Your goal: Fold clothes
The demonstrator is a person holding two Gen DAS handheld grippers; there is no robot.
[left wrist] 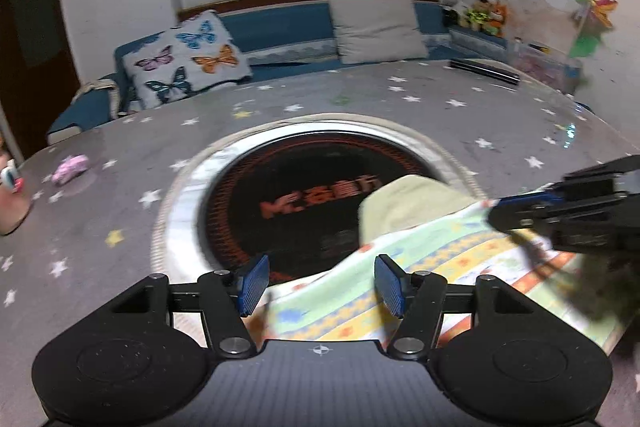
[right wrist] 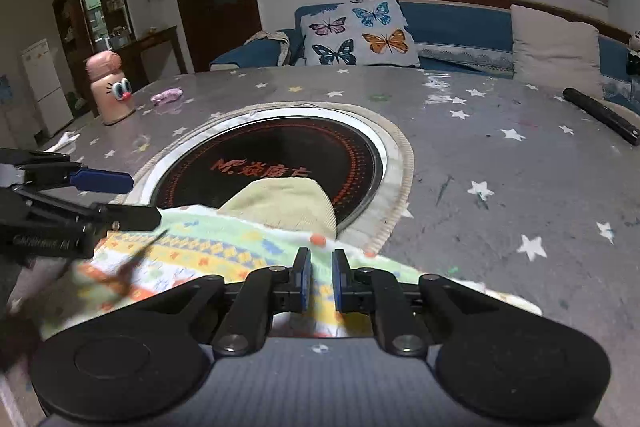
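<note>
Left gripper [left wrist: 320, 285] gapes over the patterned garment [left wrist: 420, 267]; right gripper [right wrist: 321, 281], nearly closed, apparently pinches it; a loose pinch could drop it.

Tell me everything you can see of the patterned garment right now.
The patterned garment is soft knit-looking cloth, pale green with yellow, orange and blue bands, plus a plain cream ribbed part lying over the round black cooktop. It lies mostly flat at the table's near edge. The right claw is nearly closed over its cloth; the left claw is open above its edge.
</note>
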